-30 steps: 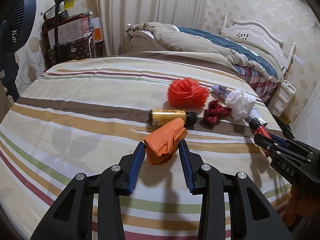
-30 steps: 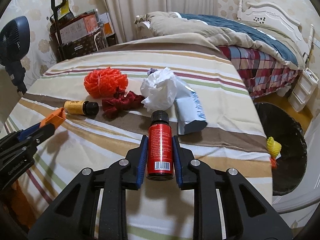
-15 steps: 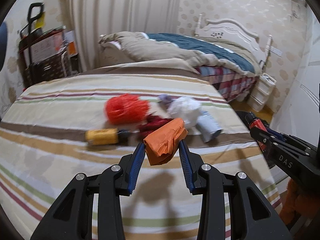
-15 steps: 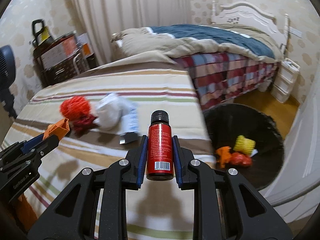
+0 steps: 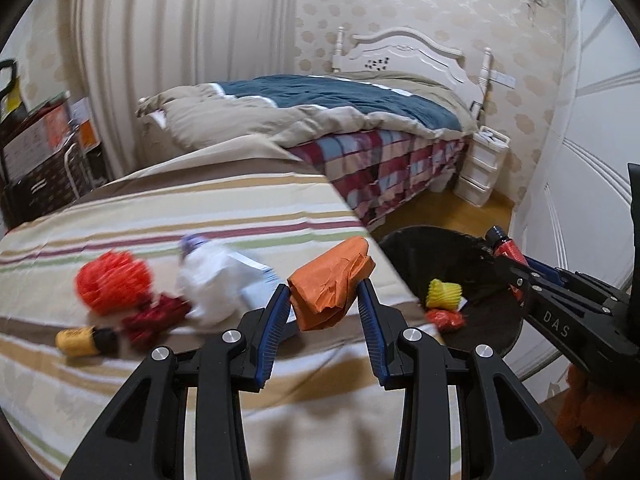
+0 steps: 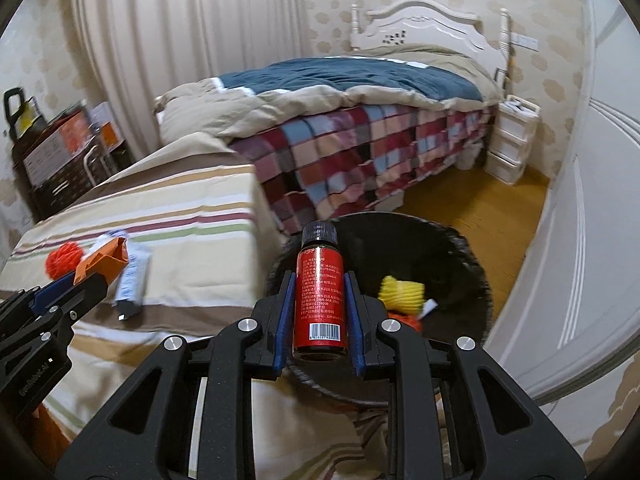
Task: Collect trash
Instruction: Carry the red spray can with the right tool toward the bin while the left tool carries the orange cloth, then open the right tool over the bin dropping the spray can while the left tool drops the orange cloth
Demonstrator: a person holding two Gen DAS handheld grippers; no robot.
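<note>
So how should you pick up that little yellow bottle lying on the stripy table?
Grip the yellow bottle across its round body, coming straight down from above. It lies on its side with its black cap pointing right, toward the dark red scrap close by, so close the jaws on the bare yellow middle.

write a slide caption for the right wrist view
Right gripper holds a red bottle above the black trash bin.
</note>
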